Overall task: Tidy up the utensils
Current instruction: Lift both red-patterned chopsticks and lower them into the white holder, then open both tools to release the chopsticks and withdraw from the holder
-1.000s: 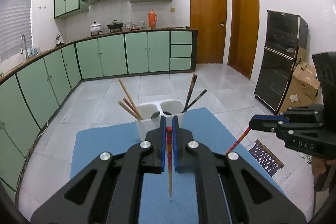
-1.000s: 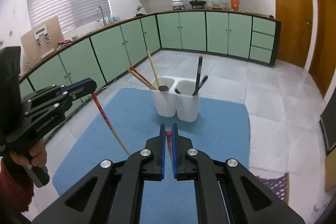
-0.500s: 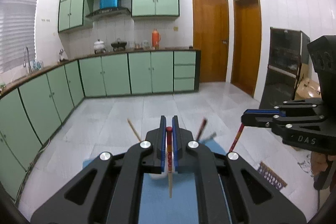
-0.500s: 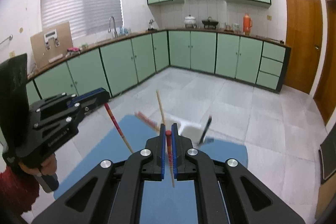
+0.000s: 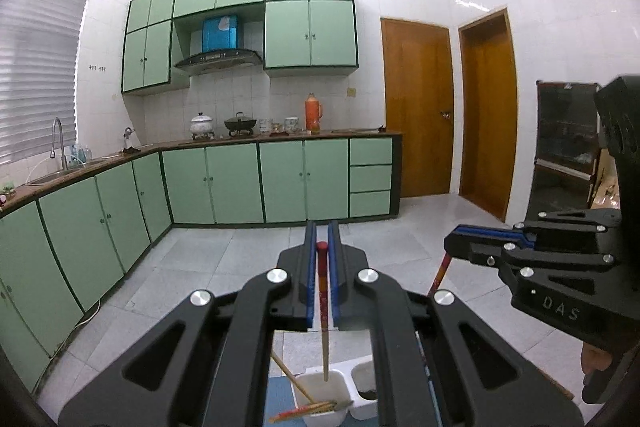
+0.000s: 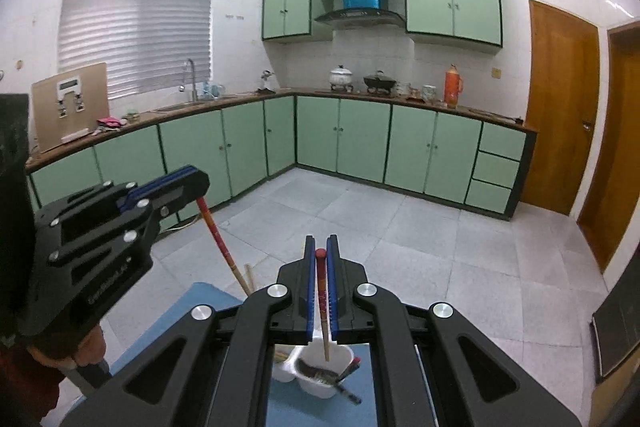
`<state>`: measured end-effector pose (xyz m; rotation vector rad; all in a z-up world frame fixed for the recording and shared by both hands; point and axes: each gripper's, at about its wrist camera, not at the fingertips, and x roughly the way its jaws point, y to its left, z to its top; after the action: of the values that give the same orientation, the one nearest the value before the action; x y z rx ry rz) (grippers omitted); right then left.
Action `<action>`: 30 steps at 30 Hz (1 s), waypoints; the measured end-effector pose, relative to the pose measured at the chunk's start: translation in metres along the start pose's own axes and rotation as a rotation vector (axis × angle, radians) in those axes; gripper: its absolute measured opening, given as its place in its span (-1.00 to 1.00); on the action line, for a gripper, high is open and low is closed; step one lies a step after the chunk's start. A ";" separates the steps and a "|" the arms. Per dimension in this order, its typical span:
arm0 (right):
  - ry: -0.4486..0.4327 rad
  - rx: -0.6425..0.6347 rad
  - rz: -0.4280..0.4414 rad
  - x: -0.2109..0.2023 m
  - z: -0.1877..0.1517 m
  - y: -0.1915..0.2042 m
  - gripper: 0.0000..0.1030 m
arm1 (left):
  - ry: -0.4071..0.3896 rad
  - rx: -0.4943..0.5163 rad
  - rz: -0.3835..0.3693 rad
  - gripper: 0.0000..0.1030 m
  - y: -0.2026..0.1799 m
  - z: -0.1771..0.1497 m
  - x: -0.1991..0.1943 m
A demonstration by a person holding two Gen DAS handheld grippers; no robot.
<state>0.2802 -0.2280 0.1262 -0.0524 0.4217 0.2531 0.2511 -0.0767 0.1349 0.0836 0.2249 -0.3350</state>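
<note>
We lift both grippers up and forward: a second ago the cups sat ahead of us in mid-frame on the blue mat, now they drop to the bottom edge of both wrist views, nearly under the jaws. Left gripper (image 5: pixel 322 251) is clamped shut on a red-topped chopstick (image 5: pixel 323 307), pinched near its red end, pale tip hanging down. In the left view that tip sits over the left cup (image 5: pixel 320 395), which already holds a few wooden and red sticks leaning at the near rim. Right gripper (image 6: pixel 320 257) is likewise closed tight on its own chopstick (image 6: pixel 323 307), tip hanging above the right cup (image 6: pixel 326 367), where dark utensils lie. The right cup (image 5: pixel 366 383) shows beside the left one in the left view too; the two cups touch as a pair. Mat (image 6: pixel 200 303) shows only as a blue strip at near left. From the right view the left gripper (image 6: pixel 176 183) is at left, its stick (image 6: pixel 222 247) slanting down toward the cups. Grips unchanged, neither stick is in a cup yet. We judge this as carry nearly done, hovering for insertion; next is lowering tips in and releasing. Whether each tip is truly lined up with its cup mouth we cannot tell through the fisheye.
</note>
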 end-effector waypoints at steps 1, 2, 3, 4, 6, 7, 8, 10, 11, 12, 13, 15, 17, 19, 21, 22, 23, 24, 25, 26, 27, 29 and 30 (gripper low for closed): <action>0.005 0.005 -0.003 0.008 -0.003 -0.003 -0.90 | 0.011 -0.002 0.000 -0.91 -0.001 -0.006 0.009; 0.015 0.015 -0.005 0.017 -0.009 -0.007 -0.90 | 0.021 -0.005 -0.001 -0.91 0.000 -0.010 0.015; 0.026 0.026 -0.002 0.026 -0.014 -0.009 -0.90 | 0.039 -0.008 0.000 -0.91 -0.001 -0.018 0.023; 0.035 0.033 -0.002 0.033 -0.019 -0.011 -0.90 | 0.053 -0.012 0.001 -0.91 0.001 -0.024 0.030; 0.052 0.038 -0.008 0.048 -0.030 -0.015 -0.90 | 0.083 -0.019 0.001 -0.91 0.003 -0.037 0.044; 0.062 0.043 -0.007 0.055 -0.037 -0.016 -0.90 | 0.100 -0.017 0.004 -0.91 0.003 -0.044 0.050; 0.068 0.046 -0.007 0.059 -0.040 -0.018 -0.90 | 0.113 -0.017 0.006 -0.91 0.006 -0.048 0.055; 0.087 0.057 -0.007 0.069 -0.050 -0.022 -0.90 | 0.147 -0.018 0.009 -0.91 0.009 -0.061 0.065; 0.093 0.060 -0.007 0.072 -0.053 -0.023 -0.90 | 0.167 -0.021 0.010 -0.91 0.010 -0.067 0.070; 0.100 0.061 -0.008 0.075 -0.057 -0.024 -0.90 | 0.183 -0.025 0.008 -0.91 0.013 -0.072 0.074; 0.110 0.058 -0.011 0.078 -0.061 -0.024 -0.90 | 0.194 -0.027 0.006 -0.90 0.017 -0.076 0.077; 0.130 0.053 -0.011 0.081 -0.067 -0.022 -0.89 | 0.225 -0.029 0.008 -0.90 0.021 -0.083 0.084; 0.156 0.049 -0.006 0.085 -0.074 -0.022 -0.89 | 0.253 -0.037 0.011 -0.89 0.025 -0.089 0.088; 0.161 0.054 -0.010 0.084 -0.077 -0.024 -0.88 | 0.267 -0.045 0.010 -0.87 0.030 -0.093 0.089; 0.157 0.059 -0.013 0.080 -0.077 -0.025 -0.83 | 0.272 -0.048 0.016 -0.77 0.034 -0.092 0.087; 0.147 0.063 -0.017 0.076 -0.076 -0.027 -0.78 | 0.270 -0.052 0.020 -0.62 0.035 -0.091 0.085; 0.139 0.065 -0.017 0.072 -0.075 -0.028 -0.76 | 0.264 -0.059 0.025 -0.55 0.038 -0.089 0.081; 0.130 0.068 -0.019 0.068 -0.073 -0.030 -0.66 | 0.257 -0.061 0.028 -0.42 0.039 -0.087 0.079; 0.121 0.070 -0.024 0.063 -0.071 -0.031 -0.51 | 0.248 -0.062 0.032 -0.32 0.040 -0.085 0.076; 0.104 0.073 -0.031 0.056 -0.069 -0.032 -0.45 | 0.236 -0.060 0.037 -0.28 0.042 -0.081 0.070; 0.093 0.077 -0.035 0.050 -0.067 -0.034 -0.31 | 0.227 -0.060 0.040 -0.16 0.042 -0.079 0.066; 0.072 0.088 -0.045 0.036 -0.065 -0.037 -0.18 | 0.198 -0.062 0.047 0.06 0.043 -0.072 0.053; 0.061 0.091 -0.049 0.028 -0.064 -0.038 -0.09 | 0.187 -0.061 0.052 0.20 0.043 -0.069 0.048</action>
<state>0.2893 -0.2652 0.0562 0.0190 0.4914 0.1842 0.2959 -0.0430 0.0582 0.0604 0.4176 -0.2681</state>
